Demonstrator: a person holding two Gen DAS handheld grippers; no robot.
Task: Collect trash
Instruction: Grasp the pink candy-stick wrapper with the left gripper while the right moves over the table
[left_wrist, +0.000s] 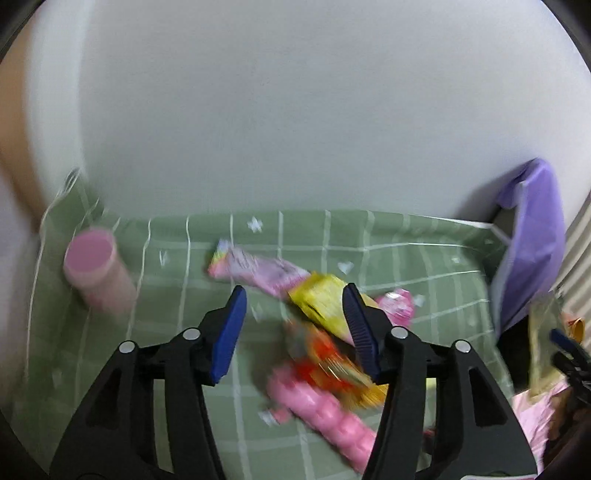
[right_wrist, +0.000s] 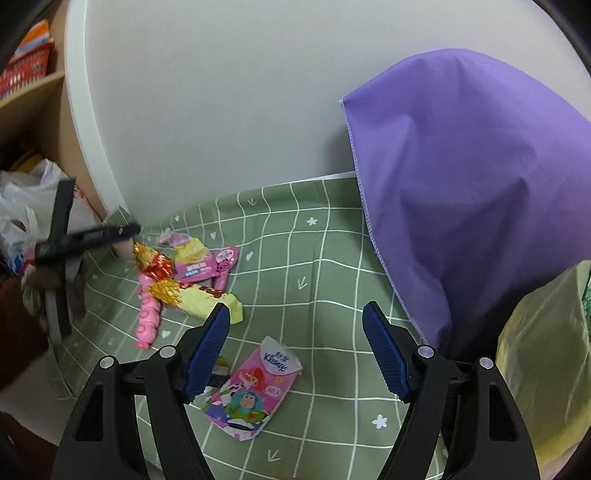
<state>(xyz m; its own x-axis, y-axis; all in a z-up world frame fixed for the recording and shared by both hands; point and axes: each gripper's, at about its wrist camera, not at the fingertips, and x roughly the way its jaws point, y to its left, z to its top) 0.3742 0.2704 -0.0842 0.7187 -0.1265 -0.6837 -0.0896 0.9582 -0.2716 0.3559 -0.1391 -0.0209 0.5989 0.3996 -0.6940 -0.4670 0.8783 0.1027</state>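
Note:
A pile of wrappers lies on the green checked cloth (right_wrist: 332, 258): a yellow wrapper (left_wrist: 325, 306) (right_wrist: 207, 301), a red and gold wrapper (left_wrist: 332, 363) (right_wrist: 157, 264), a pink strip pack (left_wrist: 325, 410) (right_wrist: 147, 317) and a pink and purple wrapper (left_wrist: 258, 271) (right_wrist: 207, 264). My left gripper (left_wrist: 293, 334) is open, just above the pile, empty. My right gripper (right_wrist: 295, 350) is open and empty above a pink Kleenex tissue pack (right_wrist: 255, 391). The left gripper also shows blurred in the right wrist view (right_wrist: 88, 236).
A purple bag (right_wrist: 472, 192) (left_wrist: 532, 243) stands at the right against the white wall. A yellowish plastic bag (right_wrist: 546, 362) is at the far right. A pink cylinder (left_wrist: 98, 271) stands at the left on the cloth. Shelves and white plastic bags (right_wrist: 22, 206) are at the far left.

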